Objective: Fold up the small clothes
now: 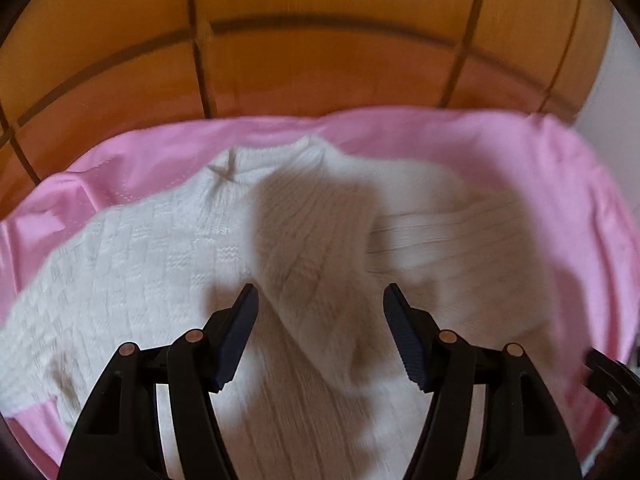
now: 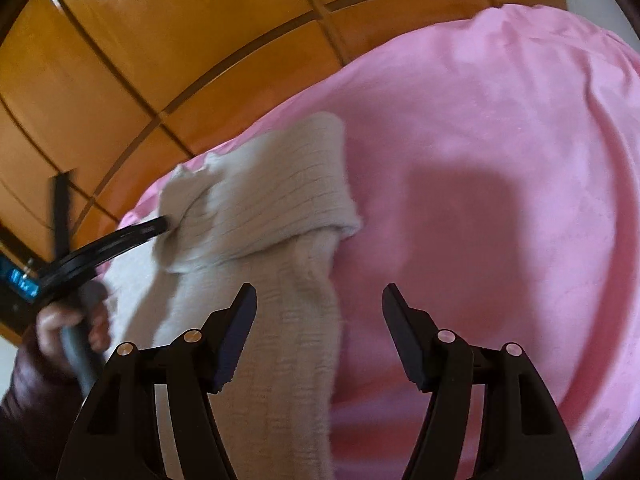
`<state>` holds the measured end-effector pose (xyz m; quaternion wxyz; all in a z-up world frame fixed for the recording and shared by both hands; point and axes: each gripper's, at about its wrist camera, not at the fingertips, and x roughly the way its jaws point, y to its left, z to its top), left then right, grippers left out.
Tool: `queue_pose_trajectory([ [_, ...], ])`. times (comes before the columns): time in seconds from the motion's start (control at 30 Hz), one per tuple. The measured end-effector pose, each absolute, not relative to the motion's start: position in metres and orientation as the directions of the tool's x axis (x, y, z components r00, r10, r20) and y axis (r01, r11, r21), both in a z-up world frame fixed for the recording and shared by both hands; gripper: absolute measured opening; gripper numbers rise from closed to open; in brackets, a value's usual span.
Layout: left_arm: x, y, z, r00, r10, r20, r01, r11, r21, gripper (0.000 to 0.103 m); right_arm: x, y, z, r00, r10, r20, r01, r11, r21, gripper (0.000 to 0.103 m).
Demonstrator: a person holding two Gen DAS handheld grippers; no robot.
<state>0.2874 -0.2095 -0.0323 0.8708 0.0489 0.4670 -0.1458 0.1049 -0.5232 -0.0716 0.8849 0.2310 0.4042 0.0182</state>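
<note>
A cream knit sweater [image 1: 168, 248] lies on a pink cloth [image 1: 520, 168], which covers a surface set against orange-brown wooden panelling [image 1: 320, 72]; what that surface is cannot be told from the pictures. In the left wrist view the sweater fills most of the cloth, with its neckline toward the panelling and one ribbed sleeve [image 1: 440, 232] folded across the body. A broad shadow falls over the middle of the knit.

The left claw [image 1: 320, 300] hangs over the sweater's middle with its jaws standing well apart – nothing between them, and the pads are clear of the fabric. At the lower right edge of this view a dark piece of the other tool shows, blurred.

In the right wrist view the right claw [image 2: 319, 300] is likewise spread wide and holds nothing. Its left finger sits over the sweater's edge, its right finger over bare pink cloth. Beyond it, the ribbed sleeve lies folded back over the body – its cuff end reaches toward the cloth's far edge near the panelling. At the left of that view a hand [image 2: 72, 320] in a dark sleeve [image 2: 24, 400] grips the handle of the left tool, whose black finger tip just reaches the sweater's far corner. This part of the picture is blurred.
</note>
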Motion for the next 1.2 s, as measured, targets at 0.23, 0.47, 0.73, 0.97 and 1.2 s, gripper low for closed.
queue_pose_trajectory([
  [0.23, 0.293, -0.156, -0.033, 0.559, -0.274, -0.783, 0.123, 0.961, -0.248, 0.014, 0.130, -0.494, -0.078, 0.654, 0.264, -0.709, 0.092, 0.903, 0.420, 0.064],
  [0.47, 0.256, -0.048, -0.065, 0.574, -0.423, -0.701, -0.083, 0.822, -0.564, 0.079, 0.139, -0.478, -0.085, 0.639, 0.268, -0.721, 0.076, 0.911, 0.406, 0.064],
  [0.73, 0.256, -0.011, -0.067, 0.556, -0.555, -0.618, -0.085, 0.702, -0.707, 0.073, 0.164, -0.491, -0.074, 0.665, 0.233, -0.710, 0.121, 0.904, 0.410, 0.064],
  [0.97, 0.281, -0.028, -0.076, 0.502, -0.535, -0.679, -0.039, 0.771, -0.636, 0.007, 0.231, -0.525, -0.086, 0.639, 0.192, -0.745, 0.220, 0.882, 0.417, 0.064],
  [1.2, 0.276, -0.039, -0.021, 0.629, -0.518, -0.579, 0.170, 0.819, -0.548, 0.006, 0.268, -0.523, -0.092, 0.623, 0.266, -0.736, 0.188, 0.862, 0.470, 0.015],
])
